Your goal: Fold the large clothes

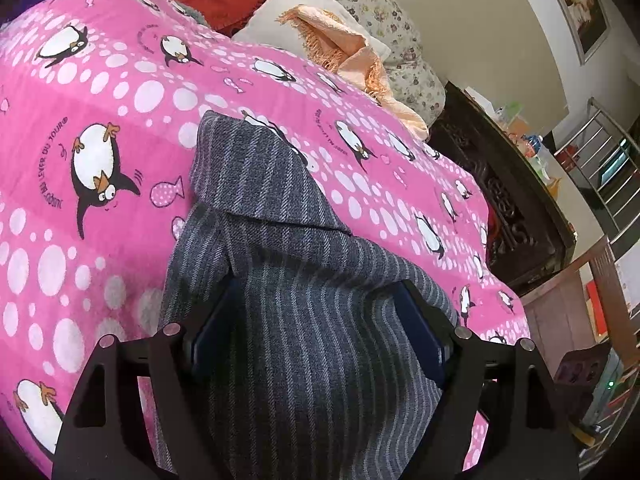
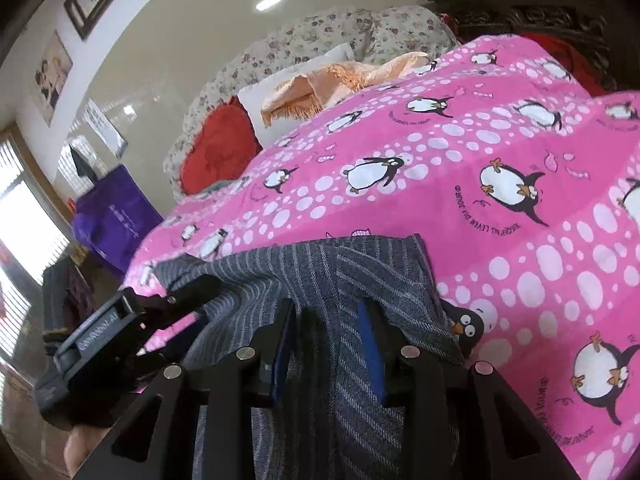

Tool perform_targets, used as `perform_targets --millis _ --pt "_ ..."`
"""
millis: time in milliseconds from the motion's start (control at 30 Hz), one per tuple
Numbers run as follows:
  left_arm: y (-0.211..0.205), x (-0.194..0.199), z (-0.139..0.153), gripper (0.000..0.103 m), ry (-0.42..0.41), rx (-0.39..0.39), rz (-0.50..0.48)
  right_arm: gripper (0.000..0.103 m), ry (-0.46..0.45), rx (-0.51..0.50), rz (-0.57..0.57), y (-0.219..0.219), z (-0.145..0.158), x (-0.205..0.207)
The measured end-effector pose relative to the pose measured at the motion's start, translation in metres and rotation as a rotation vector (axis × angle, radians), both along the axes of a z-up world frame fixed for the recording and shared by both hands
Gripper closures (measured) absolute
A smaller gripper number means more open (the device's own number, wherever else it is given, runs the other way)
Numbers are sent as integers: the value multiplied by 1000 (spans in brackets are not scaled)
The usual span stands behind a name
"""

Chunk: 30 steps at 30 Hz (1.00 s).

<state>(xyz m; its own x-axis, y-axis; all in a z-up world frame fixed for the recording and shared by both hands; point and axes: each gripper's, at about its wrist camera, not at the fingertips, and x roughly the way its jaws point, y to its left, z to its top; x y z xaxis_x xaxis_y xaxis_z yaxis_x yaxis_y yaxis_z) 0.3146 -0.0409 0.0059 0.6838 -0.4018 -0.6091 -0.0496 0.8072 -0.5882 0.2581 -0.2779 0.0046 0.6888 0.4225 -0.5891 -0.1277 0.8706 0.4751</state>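
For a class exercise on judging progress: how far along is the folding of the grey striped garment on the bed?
Done: the grey striped garment already lies doubled over on the pink penguin blanket. In hand: cloth sits between the jaws of the left claw and the right claw; neither visibly clamps it. Left: further folds and smoothing, judging by the long, bunched shape.

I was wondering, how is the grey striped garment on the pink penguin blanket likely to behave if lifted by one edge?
The grey striped garment will probably flop and hang: it already drapes in soft folds over the pink penguin blanket. Its thick-looking woven cloth suggests some weight, so free parts may drag. It seems unlikely to slip, given the coarse texture.
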Motion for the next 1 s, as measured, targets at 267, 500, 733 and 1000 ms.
perform_targets --millis 267,500,733,1000 --pt "1 -1 0 23 3 -16 8 72 10 60 1 -6 -3 0" --pt "1 1 1 23 8 -4 9 72 30 78 12 -7 -5 4" --pt "8 2 -4 21 -13 -78 8 72 38 99 11 -7 -6 5" --pt "41 -64 36 12 -37 14 -107 24 14 110 -27 -48 51 -49"
